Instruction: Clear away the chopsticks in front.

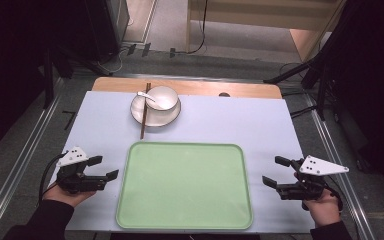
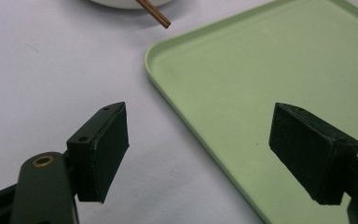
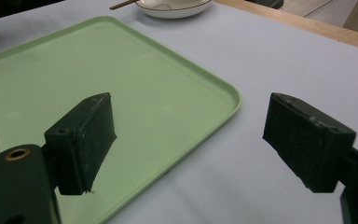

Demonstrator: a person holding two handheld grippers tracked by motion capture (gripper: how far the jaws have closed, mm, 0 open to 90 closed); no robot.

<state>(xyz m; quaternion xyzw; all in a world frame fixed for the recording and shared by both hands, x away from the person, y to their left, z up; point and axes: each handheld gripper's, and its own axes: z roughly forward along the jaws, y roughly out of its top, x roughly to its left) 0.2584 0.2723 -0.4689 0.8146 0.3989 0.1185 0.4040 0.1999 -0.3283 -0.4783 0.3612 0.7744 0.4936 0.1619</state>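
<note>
Left gripper (image 1: 105,167), black two-jaw tool with grey three-cornered plate on top, held low at the left of the pale green rectangular plastic tray (image 1: 185,186); jaws spread wide, nothing between them. Seen along the jaws in the left gripper view, the tray's near left corner (image 2: 156,51) ahead, one jaw over the white table cover (image 1: 105,125), the other over the tray's edge.

Right gripper (image 1: 272,171), same build, held at the right of the tray; jaws likewise wide apart, holding nothing. In the right gripper view, the tray's rim (image 3: 233,100) running between the two jaws.

Tray flat on the white cover, centred at the near side of the table, bare, between the two grippers and apart from both.

Beyond the tray, round white ceramic plate (image 1: 170,117) with a white bowl (image 1: 165,96) standing on it and a white spoon (image 1: 145,95) leaning on the bowl's rim. Pair of brown wooden chopsticks (image 1: 144,112) lying across the plate's left edge, near ends on the cover close to the tray's far left corner. Strip of bare wooden tabletop (image 1: 240,90) along the far side.
</note>
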